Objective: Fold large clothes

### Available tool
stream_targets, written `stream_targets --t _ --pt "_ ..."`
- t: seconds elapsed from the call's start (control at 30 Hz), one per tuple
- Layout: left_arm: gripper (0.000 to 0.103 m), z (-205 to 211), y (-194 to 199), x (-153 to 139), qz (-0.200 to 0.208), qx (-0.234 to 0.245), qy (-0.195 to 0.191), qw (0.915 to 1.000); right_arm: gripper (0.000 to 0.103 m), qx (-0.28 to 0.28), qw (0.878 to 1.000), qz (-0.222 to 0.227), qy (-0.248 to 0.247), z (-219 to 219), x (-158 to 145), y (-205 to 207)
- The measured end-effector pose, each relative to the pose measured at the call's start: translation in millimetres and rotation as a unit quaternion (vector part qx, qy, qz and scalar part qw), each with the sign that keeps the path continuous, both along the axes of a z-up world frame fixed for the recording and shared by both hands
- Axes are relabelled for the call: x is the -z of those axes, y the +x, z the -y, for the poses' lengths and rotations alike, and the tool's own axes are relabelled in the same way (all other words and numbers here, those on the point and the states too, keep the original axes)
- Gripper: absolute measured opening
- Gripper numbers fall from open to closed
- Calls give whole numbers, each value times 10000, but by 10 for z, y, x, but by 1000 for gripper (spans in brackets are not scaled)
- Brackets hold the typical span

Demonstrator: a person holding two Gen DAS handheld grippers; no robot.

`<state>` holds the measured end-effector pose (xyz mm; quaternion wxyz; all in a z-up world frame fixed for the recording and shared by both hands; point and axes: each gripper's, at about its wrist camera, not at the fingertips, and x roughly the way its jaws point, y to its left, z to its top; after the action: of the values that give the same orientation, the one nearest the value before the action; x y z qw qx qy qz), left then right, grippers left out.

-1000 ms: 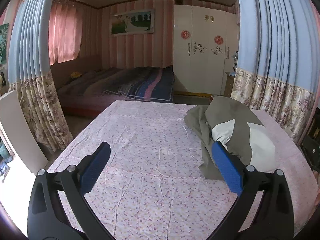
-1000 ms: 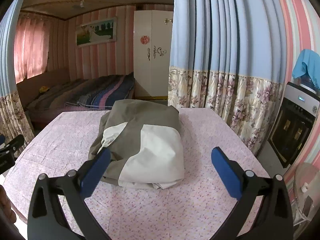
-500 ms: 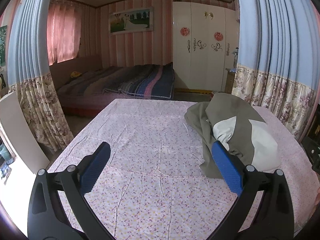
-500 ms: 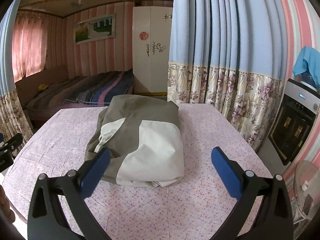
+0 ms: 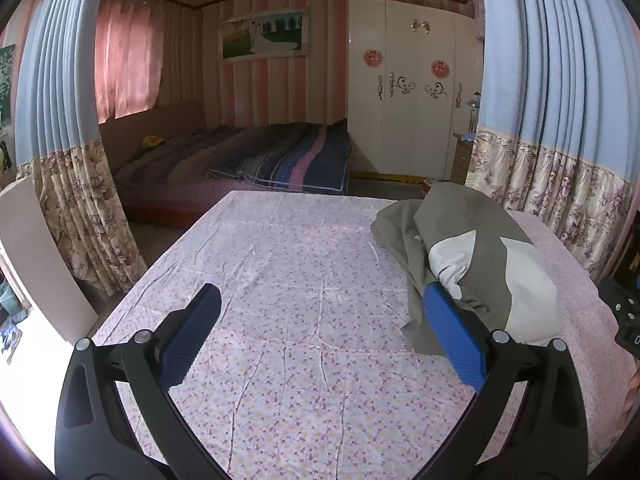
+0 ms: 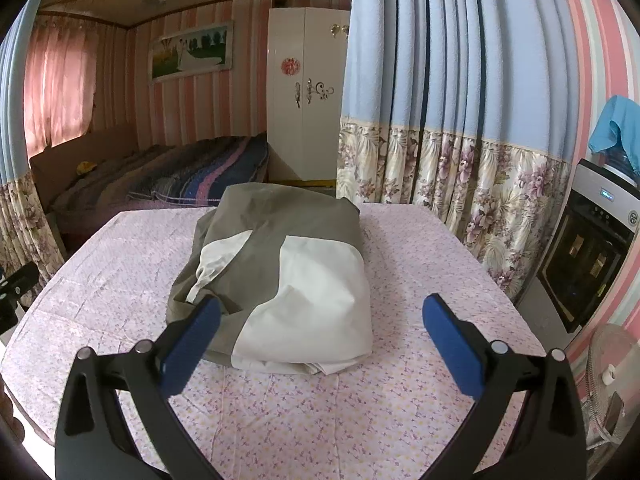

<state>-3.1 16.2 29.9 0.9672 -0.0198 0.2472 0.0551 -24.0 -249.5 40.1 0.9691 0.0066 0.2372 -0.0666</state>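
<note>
The olive-and-white jacket (image 6: 280, 276) sits bunched on the flowery counter (image 6: 320, 412), right-of-centre. Both the left gripper (image 5: 320, 320) and right gripper (image 6: 320, 320) hover empty, jaws wide apart. It looks soft, floppy and a bit slippery, so pinching a hem edge seems best.

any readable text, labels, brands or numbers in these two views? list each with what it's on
No text can be read in either view.
Red round emblems on the white wardrobe: decorative sign, characters too blurred to read.
Small lit display on the white appliance: too small to read.
Round logo on the same appliance: illegible.
Garment and floral tablecloth: no print visible.
</note>
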Motion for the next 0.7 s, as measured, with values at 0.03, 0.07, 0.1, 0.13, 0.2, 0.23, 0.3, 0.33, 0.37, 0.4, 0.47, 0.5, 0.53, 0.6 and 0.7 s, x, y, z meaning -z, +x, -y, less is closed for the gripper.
stream_targets --t 0.03,0.07,0.1,0.13,0.2,0.23,0.3,0.33,0.37,0.4,0.47,0.5,0.53,0.6,0.7 --pt "100 -2 1 4 -9 10 17 10000 101 2 10000 -10 -10 0 6 7" --pt "100 -7 3 7 -25 23 26 10000 101 3 10000 -23 -21 -3 14 16" --pt "100 -13 4 18 -47 42 18 10000 101 8 10000 -42 -32 -6 24 30" --pt "100 -15 15 13 -60 63 4 10000 101 10 10000 -54 -39 -7 33 36" --pt "100 -30 10 16 -60 93 -31 9999 101 6 10000 -83 -40 2 46 63" --pt "100 -38 7 9 -55 80 -43 9999 101 7 9999 -95 -38 4 52 73" --pt "100 -51 4 -7 -34 78 -70 9999 101 15 9999 -114 -43 8 62 87" --pt "100 -57 2 -14 -28 72 -71 9999 101 14 9999 -122 -42 10 66 91" --pt "100 -59 6 -14 -34 71 -64 9999 101 8 9999 -132 -34 12 69 93" --pt "100 -63 2 -14 -36 81 -61 9999 101 0 9999 -135 -31 13 67 97" --pt "100 -60 10 -20 -57 91 -48 9999 101 0 9999 -141 -43 10 75 107" --pt "100 -60 11 -21 -72 106 -41 9999 101 0 9999 -141 -42 12 75 107" --pt "100 -54 12 -20 -83 115 -33 9999 101 -3 9999 -142 -31 13 75 108" --pt "100 -50 10 -18 -110 115 -1 9999 101 -8 9999 -147 -27 12 77 109" --pt "100 -30 43 -21 -149 159 24 9998 101 1 9999 -149 -50 8 76 108"
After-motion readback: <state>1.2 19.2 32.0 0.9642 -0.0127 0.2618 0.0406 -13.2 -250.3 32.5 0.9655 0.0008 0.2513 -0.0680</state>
